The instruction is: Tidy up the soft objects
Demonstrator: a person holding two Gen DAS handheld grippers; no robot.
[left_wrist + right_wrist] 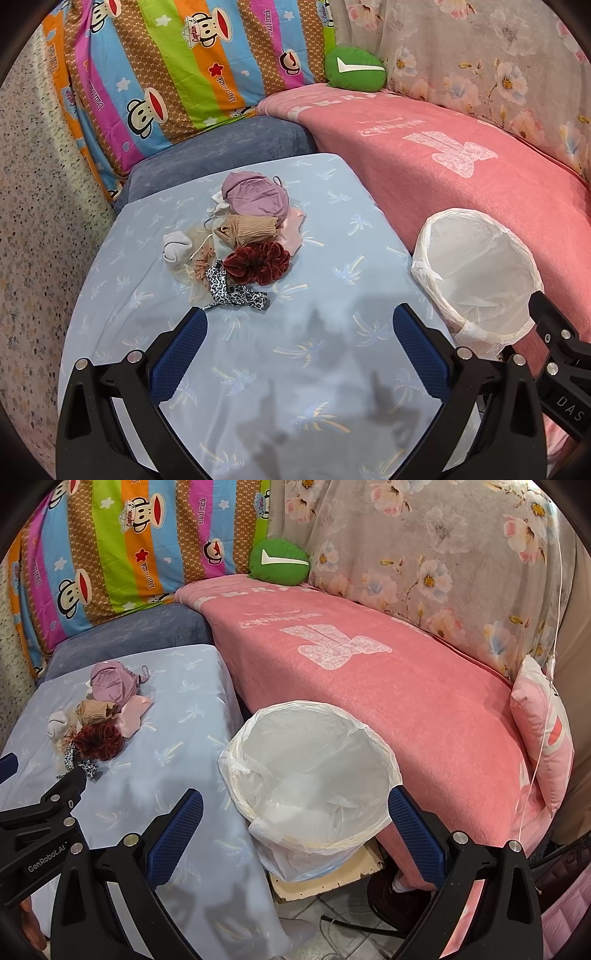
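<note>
Both claws (299,325) (295,808) wide apart, empty

**What I'm not getting from either camera**

The purple cloth (258,195) is covering a white piece at its nine o'clock. The bin's (314,775) base is hiding beneath its liner. At six o'clock, the frame edge is cutting off my left gripper (297,328).

A home bedroom: a pink blanket (388,701) on a bed, cartoon bedding (177,70), floral fabric (424,554) behind.
</note>
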